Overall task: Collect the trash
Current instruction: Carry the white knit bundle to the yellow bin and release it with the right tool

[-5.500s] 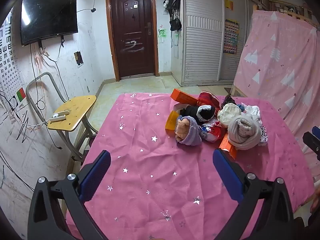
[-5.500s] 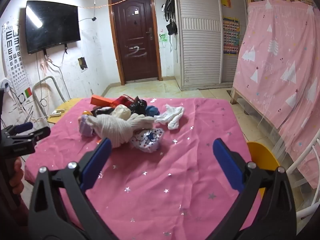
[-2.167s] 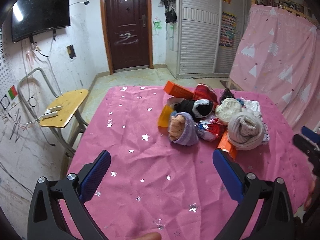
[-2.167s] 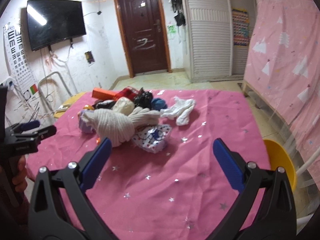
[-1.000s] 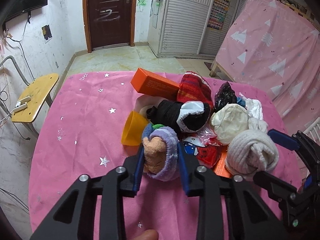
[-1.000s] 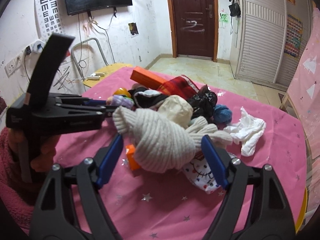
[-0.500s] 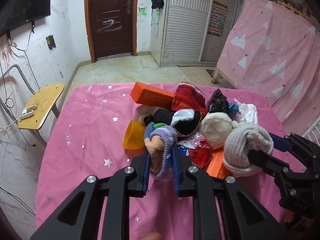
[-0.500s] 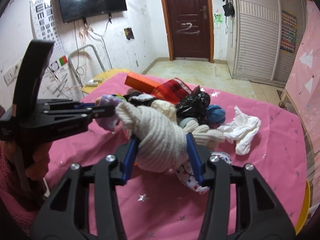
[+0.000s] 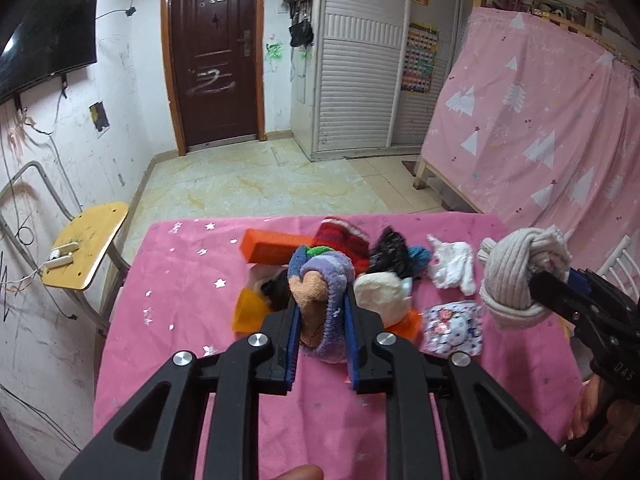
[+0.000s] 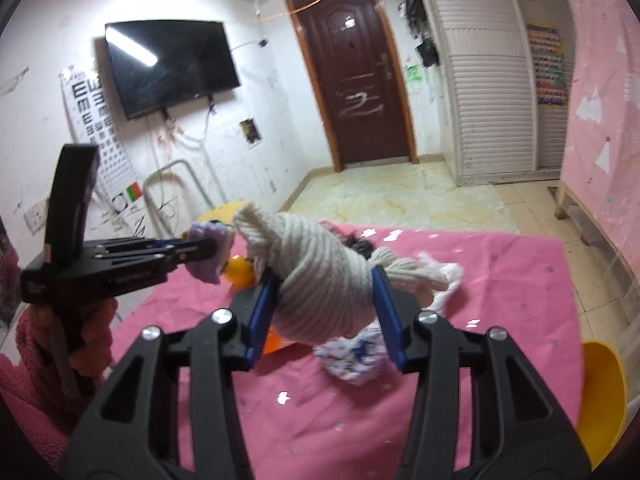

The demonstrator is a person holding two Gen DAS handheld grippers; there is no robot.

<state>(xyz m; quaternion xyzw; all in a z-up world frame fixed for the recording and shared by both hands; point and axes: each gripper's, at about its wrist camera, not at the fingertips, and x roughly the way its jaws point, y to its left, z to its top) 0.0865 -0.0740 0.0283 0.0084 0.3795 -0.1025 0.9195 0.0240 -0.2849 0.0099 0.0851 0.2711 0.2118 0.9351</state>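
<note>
My left gripper [image 9: 320, 312] is shut on a purple sock bundle [image 9: 322, 300] with a tan patch and holds it above the pink table [image 9: 180, 320]. My right gripper [image 10: 326, 292] is shut on a knotted cream knit bundle [image 10: 316, 284], lifted off the table; it also shows in the left wrist view [image 9: 520, 276]. On the table lie an orange box [image 9: 272, 250], a red knit item [image 9: 340, 240], a black bag [image 9: 390, 256], a white ball [image 9: 380, 296], a white rag [image 9: 452, 268] and a printed wrapper [image 9: 454, 328].
A yellow bin [image 10: 604, 396] stands right of the table. A yellow chair [image 9: 84, 252] stands at the table's left. An orange cup [image 9: 248, 314] lies by the pile. Pink curtain [image 9: 540, 128] hangs at the right.
Both grippers have risen off the table with their bundles. The cream bundle has moved right, away from the pile. Before that, both grippers closed on the bundles.
</note>
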